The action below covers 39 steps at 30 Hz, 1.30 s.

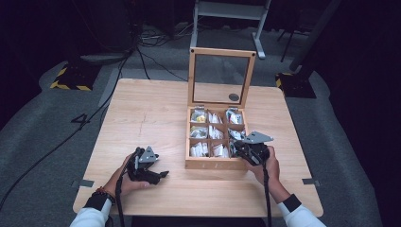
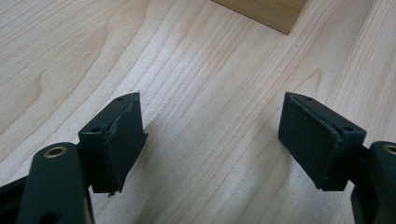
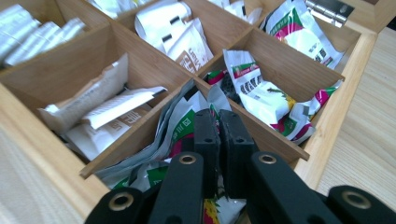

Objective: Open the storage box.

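Note:
A wooden compartment box [image 1: 208, 164] with its glass lid [image 1: 221, 75] propped upright stands in the middle of the table. Its cells hold several foil sachets. My right gripper [image 3: 218, 116] reaches into the near right cell, its jaws pressed together on a white, green and red sachet [image 3: 180, 126]. In the high view the right gripper [image 1: 236, 144] sits at the box's near right corner. My left gripper [image 1: 161, 175] rests low over bare wood left of the box. In its own view the left gripper [image 2: 212, 135] is open and empty, with a box corner [image 2: 266, 11] ahead.
The neighbouring cells hold white paper sachets [image 3: 107, 105] and more green-printed packets [image 3: 266, 95]. Bamboo dividers [image 3: 154, 60] separate them. The tabletop [image 1: 146, 113] is light wood, with cables [image 1: 61, 142] on the grey floor to its left.

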{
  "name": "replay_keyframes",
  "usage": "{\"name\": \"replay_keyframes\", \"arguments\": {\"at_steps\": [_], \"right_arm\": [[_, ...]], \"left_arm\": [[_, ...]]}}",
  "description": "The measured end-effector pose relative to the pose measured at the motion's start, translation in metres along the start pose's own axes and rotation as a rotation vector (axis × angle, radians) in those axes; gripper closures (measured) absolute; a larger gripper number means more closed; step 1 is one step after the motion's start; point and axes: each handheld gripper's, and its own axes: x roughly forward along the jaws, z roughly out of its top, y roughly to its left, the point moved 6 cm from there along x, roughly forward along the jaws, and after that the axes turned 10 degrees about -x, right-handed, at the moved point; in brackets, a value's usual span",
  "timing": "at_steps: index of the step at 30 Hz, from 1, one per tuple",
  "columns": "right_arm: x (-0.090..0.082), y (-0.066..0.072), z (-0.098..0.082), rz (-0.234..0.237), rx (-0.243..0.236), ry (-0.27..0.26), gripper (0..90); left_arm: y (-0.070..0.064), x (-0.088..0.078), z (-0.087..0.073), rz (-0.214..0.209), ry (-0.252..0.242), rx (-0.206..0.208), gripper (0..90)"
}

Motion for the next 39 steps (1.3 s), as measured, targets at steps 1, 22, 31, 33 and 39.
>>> {"name": "replay_keyframes", "arguments": {"at_steps": [1, 22, 31, 33, 39], "right_arm": [[-0.003, -0.001, 0.001, 0.004, -0.001, -0.012, 86.8], [-0.044, -0.02, 0.018, -0.002, 0.025, -0.216, 87.8], [-0.062, -0.018, 0.028, 0.039, -0.004, -0.284, 87.8], [-0.064, -0.017, 0.029, 0.047, -0.008, -0.291, 87.7], [-0.07, -0.011, 0.033, 0.085, -0.029, -0.306, 87.7]], "left_arm": [[0.0, 0.0, 0.0, 0.0, 0.0, -0.002, 22.6], [0.0, 0.0, 0.0, -0.001, 0.0, -0.001, 22.6], [0.0, 0.0, 0.0, -0.004, 0.001, 0.001, 22.5], [0.0, 0.0, 0.0, -0.005, 0.001, 0.002, 22.4], [0.001, 0.0, 0.0, -0.007, 0.003, 0.005, 22.1]]}}
